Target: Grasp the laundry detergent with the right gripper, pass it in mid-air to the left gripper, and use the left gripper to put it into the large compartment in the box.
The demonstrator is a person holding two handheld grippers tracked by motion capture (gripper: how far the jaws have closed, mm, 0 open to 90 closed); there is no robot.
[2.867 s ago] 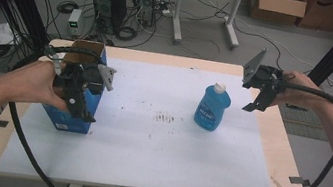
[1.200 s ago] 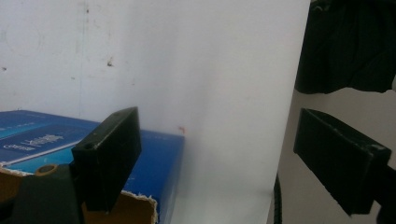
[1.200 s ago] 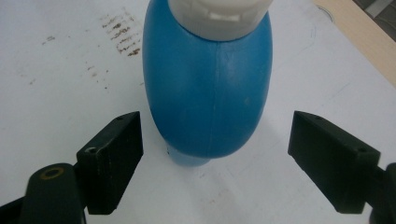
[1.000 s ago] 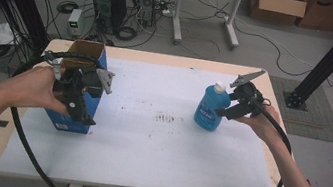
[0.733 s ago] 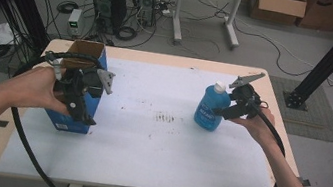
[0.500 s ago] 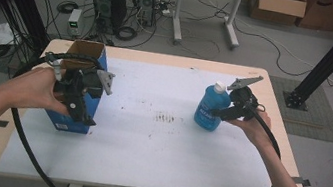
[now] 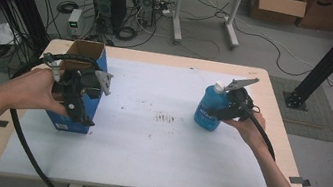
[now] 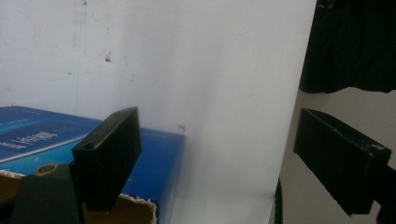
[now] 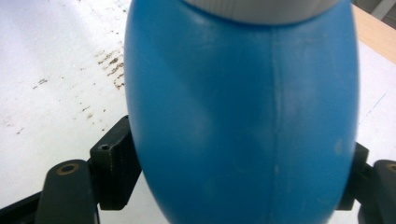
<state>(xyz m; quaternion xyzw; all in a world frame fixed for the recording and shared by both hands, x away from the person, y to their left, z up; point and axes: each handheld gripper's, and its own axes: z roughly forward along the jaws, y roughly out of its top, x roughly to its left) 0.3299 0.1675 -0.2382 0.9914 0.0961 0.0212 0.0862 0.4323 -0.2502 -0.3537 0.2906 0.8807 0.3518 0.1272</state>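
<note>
Since the right gripper [image 7: 226, 112], its jaws just closing, hugs the slick, squeezable bottle [image 7: 209, 111] right of centre, a mid-body hold suits; the left gripper [image 7: 82, 106] gapes wide.

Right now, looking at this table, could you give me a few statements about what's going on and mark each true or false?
1. The blue bottle sits between the right gripper jaws, which have just been closing. True.
2. The bottle lies on its side. False: it stands upright.
3. The left gripper is at the blue box. True.
4. The box is closed. False: its top is open.
5. The bottle's cap is red. False: white.
</note>
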